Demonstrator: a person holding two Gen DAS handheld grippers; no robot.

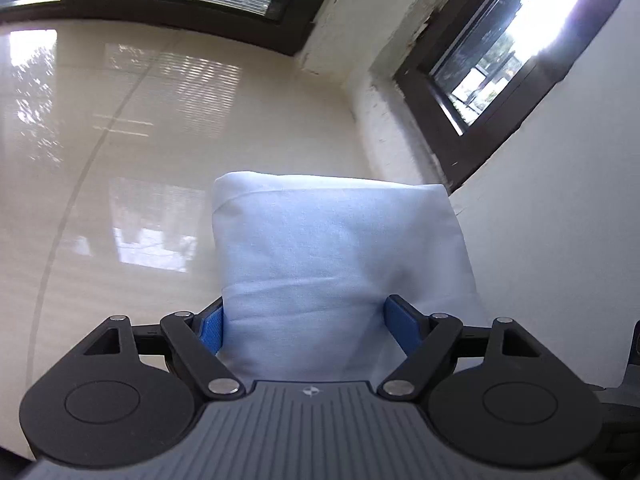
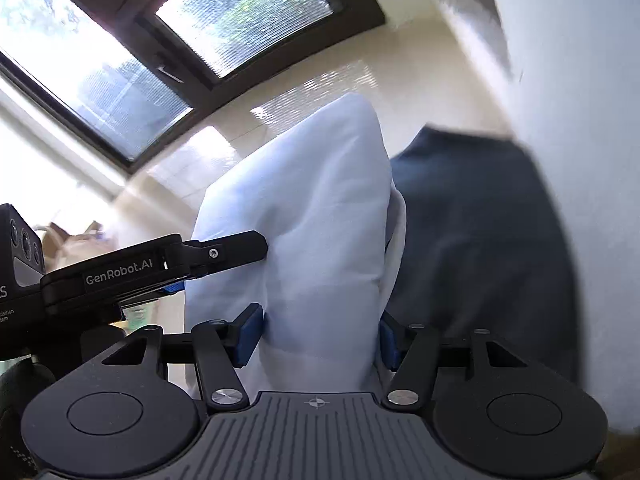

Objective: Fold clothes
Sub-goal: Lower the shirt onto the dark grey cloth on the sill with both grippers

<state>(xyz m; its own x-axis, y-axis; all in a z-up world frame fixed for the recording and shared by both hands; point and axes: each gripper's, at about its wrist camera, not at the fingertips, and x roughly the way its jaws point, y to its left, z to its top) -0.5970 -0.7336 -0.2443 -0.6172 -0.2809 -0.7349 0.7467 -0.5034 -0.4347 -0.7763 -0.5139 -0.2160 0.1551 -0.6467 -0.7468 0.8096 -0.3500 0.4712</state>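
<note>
Left gripper (image 1: 314, 326) clamping folded pale blue cloth (image 1: 336, 256), right gripper (image 2: 318, 334) gripping it too, dark garment (image 2: 480, 240) just right of it

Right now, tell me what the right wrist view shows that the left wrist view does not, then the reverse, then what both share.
Only the right wrist view shows the dark garment beside the light blue cloth, and the left gripper seen from the side, pressed against that cloth.

Only the left wrist view shows the window set in the right-hand wall.

Both show the light blue folded cloth filling the gap between the blue pads, each gripper closed on it, a glossy cream floor and dark-framed windows with blinds.
</note>
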